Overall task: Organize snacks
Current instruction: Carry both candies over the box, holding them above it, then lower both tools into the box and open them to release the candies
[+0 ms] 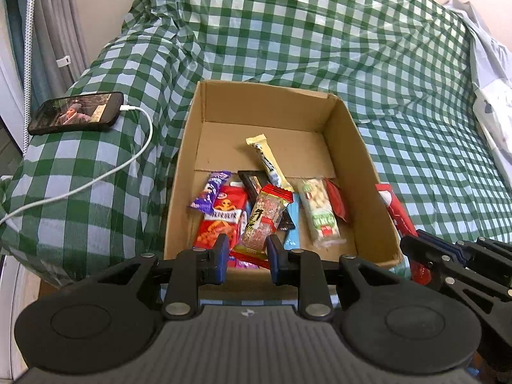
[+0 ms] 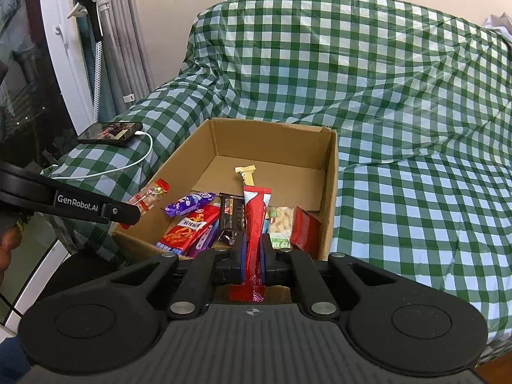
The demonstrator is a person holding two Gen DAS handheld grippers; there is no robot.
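An open cardboard box (image 1: 361, 160) stands on a green checked sofa and holds several snack packs, among them a purple one (image 1: 211, 192), an orange-red one (image 1: 220, 220), a gold bar (image 1: 265, 156) and a green-labelled peanut pack (image 1: 320, 214). My left gripper (image 1: 248, 249) is shut on a clear nut bar with red ends (image 1: 264, 220), held over the box's near edge. My right gripper (image 2: 252, 249) is shut on a long red packet (image 2: 256, 217), just before the box's near rim (image 2: 331, 172). In the right wrist view the left gripper (image 2: 128, 214) holds its bar (image 2: 148, 196) above the box's left rim.
A phone (image 1: 76, 113) lies lit on the sofa arm left of the box, with a white charging cable (image 1: 105, 172) trailing forward. Grey curtains (image 2: 128, 41) and a window frame stand at the left. A person's hand (image 2: 8, 243) shows at the left edge. White cloth (image 1: 492, 73) lies far right.
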